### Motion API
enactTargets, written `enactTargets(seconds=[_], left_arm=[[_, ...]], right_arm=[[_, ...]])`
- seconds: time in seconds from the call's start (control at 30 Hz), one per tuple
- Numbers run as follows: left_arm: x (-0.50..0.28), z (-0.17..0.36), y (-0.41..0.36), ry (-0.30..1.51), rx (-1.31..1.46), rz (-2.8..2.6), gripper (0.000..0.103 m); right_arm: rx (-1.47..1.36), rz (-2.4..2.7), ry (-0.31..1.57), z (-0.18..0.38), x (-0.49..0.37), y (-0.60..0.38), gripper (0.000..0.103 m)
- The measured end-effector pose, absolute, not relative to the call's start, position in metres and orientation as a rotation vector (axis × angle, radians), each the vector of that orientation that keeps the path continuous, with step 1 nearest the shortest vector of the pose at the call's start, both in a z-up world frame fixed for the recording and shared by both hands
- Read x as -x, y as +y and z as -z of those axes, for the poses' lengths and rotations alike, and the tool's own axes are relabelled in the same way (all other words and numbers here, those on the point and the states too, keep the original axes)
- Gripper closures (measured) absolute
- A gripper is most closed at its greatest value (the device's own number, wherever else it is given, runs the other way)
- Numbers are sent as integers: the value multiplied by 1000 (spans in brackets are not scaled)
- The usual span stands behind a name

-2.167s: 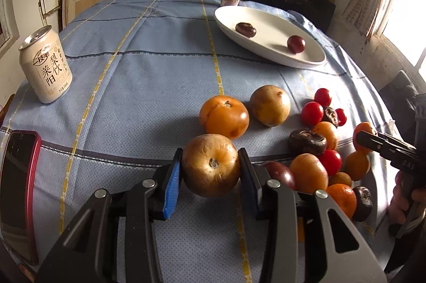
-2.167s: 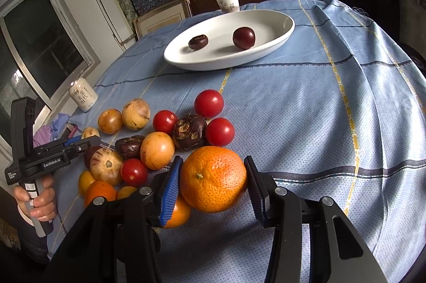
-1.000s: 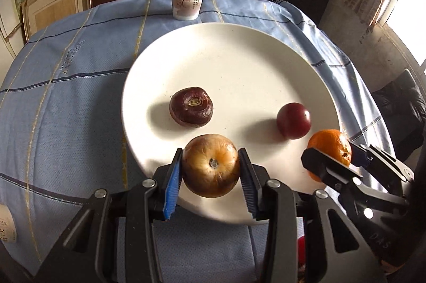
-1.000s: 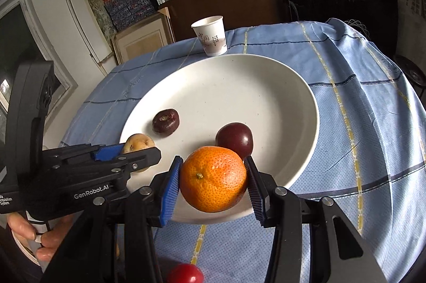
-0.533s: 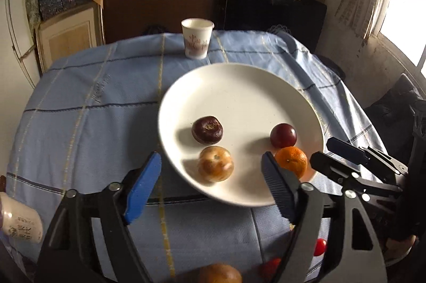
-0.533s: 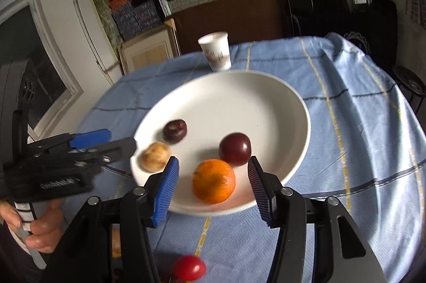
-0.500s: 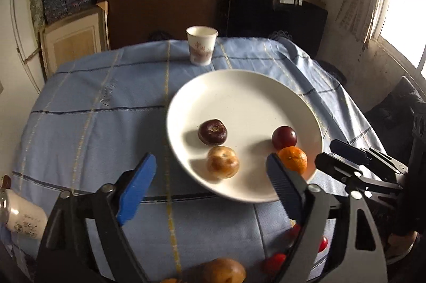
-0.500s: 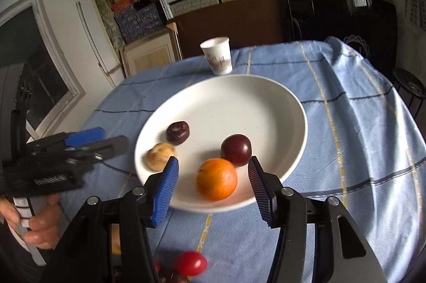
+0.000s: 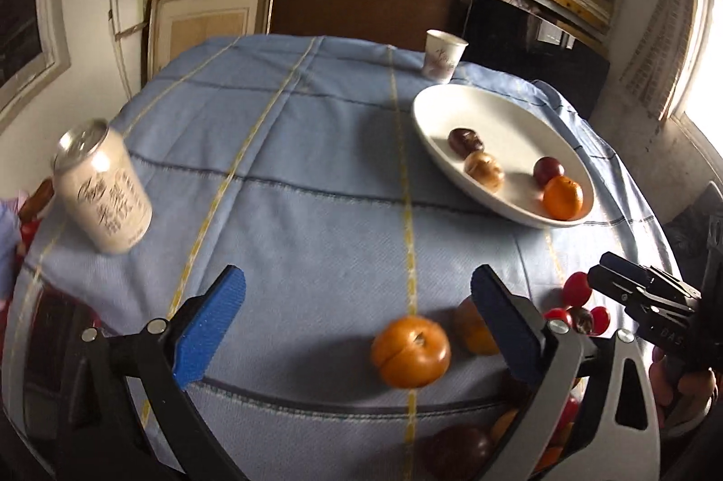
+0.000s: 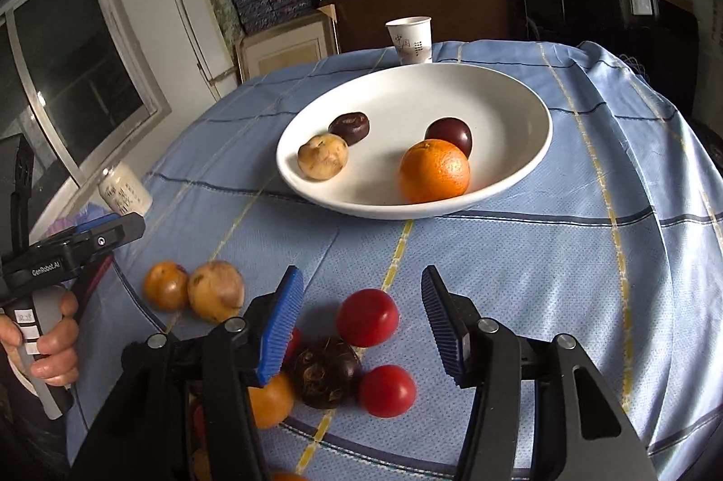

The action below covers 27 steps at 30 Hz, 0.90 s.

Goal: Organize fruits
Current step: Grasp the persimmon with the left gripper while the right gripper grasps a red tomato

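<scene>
Blue, yellow-striped tablecloth (image 10: pixel 587 255); white plate (image 10: pixel 519 106); orange mandarin (image 10: pixel 434 171); red tomato (image 10: pixel 367 317).

Left claw (image 9: pixel 357 323) angled down, jaws opening to full spread, nothing gripped. Right claw (image 10: pixel 361 323) angled down too, jaws part-open and empty.

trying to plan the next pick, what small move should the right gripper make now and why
Probably ease the right gripper down over the red tomato just ahead of it. Its jaws stand apart with nothing held, and the tomato shows between them on the cloth. The white plate already holds four fruits, among them the orange, while the pile near the gripper remains unsorted.
</scene>
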State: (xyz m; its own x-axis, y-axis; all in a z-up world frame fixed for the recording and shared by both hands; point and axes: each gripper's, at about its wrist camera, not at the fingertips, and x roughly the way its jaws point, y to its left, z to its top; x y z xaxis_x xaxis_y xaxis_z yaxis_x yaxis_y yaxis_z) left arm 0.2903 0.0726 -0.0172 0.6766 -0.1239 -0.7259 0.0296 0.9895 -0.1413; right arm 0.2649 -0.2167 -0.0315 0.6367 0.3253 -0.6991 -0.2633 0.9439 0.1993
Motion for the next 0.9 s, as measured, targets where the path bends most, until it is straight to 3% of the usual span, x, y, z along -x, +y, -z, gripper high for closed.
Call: enactTargets(seconds=[0.9], left_arm=[[-284, 21, 71, 843, 130, 103, 5]], right_arm=[[-94, -351, 901, 53, -272, -210, 70]])
